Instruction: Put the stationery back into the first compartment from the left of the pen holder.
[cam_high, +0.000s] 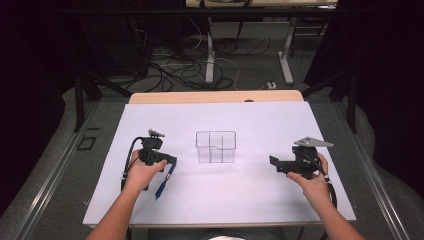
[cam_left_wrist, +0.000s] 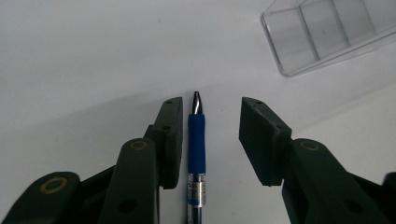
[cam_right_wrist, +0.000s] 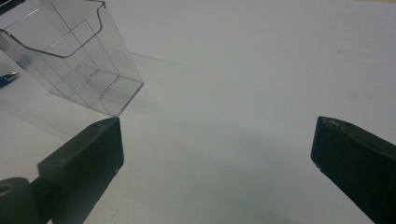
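Note:
A blue pen (cam_high: 164, 182) lies on the white table top, left of centre. My left gripper (cam_high: 168, 163) is lowered over it. In the left gripper view the pen (cam_left_wrist: 196, 140) lies between the two jaws, right beside the left pad, while the right pad stands clear of it, so the left gripper (cam_left_wrist: 210, 116) is open. A clear plastic divided organizer (cam_high: 215, 147) stands at the middle of the table. My right gripper (cam_high: 276, 163) hovers to its right, held in a hand, and its jaws (cam_right_wrist: 215, 149) stand wide open with nothing between them.
The white sheet (cam_high: 220, 200) covers the table. The organizer (cam_left_wrist: 327, 32) is up and to the right in the left gripper view, and upper left in the right gripper view (cam_right_wrist: 70, 60). Beyond the far edge the floor holds cables and table legs (cam_high: 210, 60).

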